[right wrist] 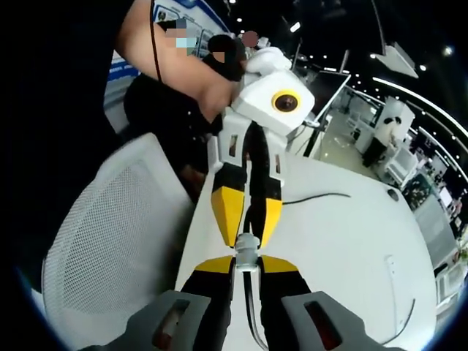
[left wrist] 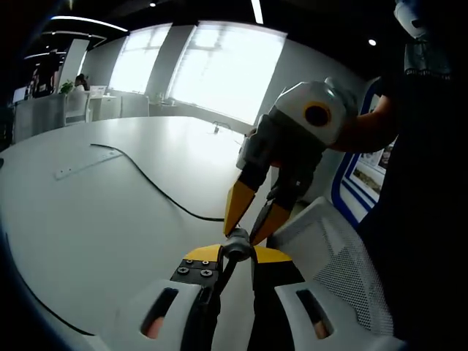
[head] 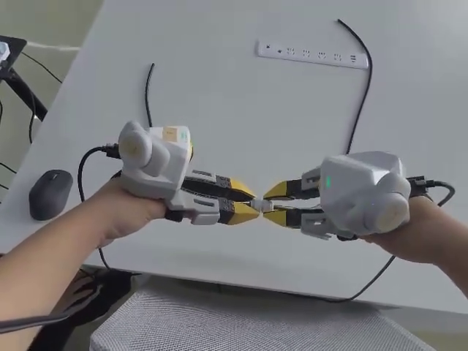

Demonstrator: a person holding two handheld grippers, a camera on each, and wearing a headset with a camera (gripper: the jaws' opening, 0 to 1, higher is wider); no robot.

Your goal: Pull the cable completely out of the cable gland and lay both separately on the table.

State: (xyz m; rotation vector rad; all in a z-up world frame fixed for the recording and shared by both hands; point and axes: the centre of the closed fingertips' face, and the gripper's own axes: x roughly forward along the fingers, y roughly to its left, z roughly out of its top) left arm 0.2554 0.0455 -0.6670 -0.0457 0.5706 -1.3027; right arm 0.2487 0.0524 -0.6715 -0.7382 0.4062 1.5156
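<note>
I hold the two grippers tip to tip in the air over the white table's point(head: 219, 110) near edge. A small grey cable gland point(head: 262, 209) sits between the tips. My right gripper point(head: 268, 205) is shut on the cable gland point(right wrist: 246, 248). My left gripper point(head: 254, 210) comes from the left, its yellow fingers nearly together, shut on the thin black cable point(left wrist: 219, 281) right behind the gland point(left wrist: 235, 247). The cable point(right wrist: 250, 296) also runs back between the right gripper's jaws. In each gripper view the other gripper reaches down onto the gland.
A white power strip point(head: 311, 55) lies at the far side of the table, its black cord point(head: 362, 95) trailing toward me. Another black cord point(head: 148, 95) lies at the left. A dark mouse point(head: 50, 191) rests at the left edge. A grey mesh chair point(head: 241, 322) stands below the grippers.
</note>
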